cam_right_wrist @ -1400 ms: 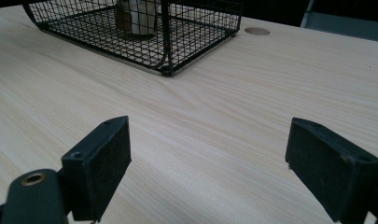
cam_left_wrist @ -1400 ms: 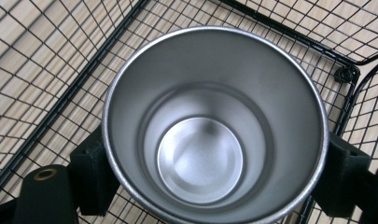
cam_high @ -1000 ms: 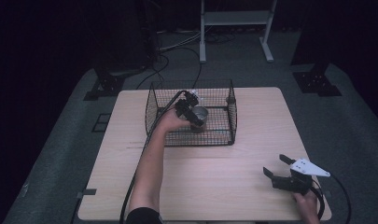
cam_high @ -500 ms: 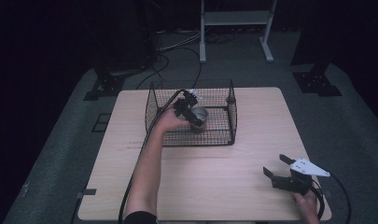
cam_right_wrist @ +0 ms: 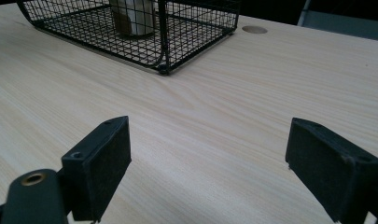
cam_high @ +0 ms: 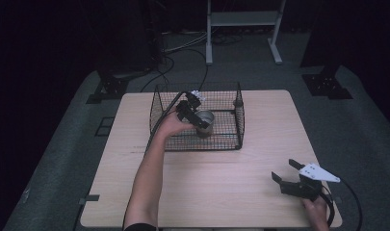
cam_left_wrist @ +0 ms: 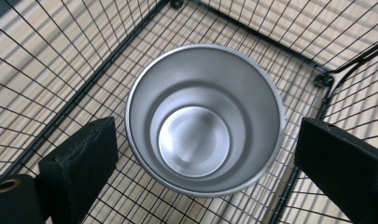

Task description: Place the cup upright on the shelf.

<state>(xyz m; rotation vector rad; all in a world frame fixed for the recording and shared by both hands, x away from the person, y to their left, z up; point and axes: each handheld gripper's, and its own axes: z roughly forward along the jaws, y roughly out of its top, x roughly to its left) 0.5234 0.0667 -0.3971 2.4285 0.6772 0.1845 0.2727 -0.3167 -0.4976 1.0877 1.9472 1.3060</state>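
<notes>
One steel cup (cam_left_wrist: 205, 121) is standing upright inside the wire basket (cam_high: 240, 120), its mouth facing up and its long axis vertical. Your left gripper (cam_left_wrist: 205, 158) is hanging over it, jaws having just been opening; they are flanking the rim with a gap on both sides. The basket's wire walls are crowding the cup closely. Your right gripper (cam_right_wrist: 207, 168) is resting wide apart and empty over the bare table (cam_right_wrist: 252, 84), well apart from the basket.

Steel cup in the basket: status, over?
Left gripper jaws just opened, clear of steel cup. Cup upright in wire basket. Right gripper open, empty. Nothing obstructing.
</notes>
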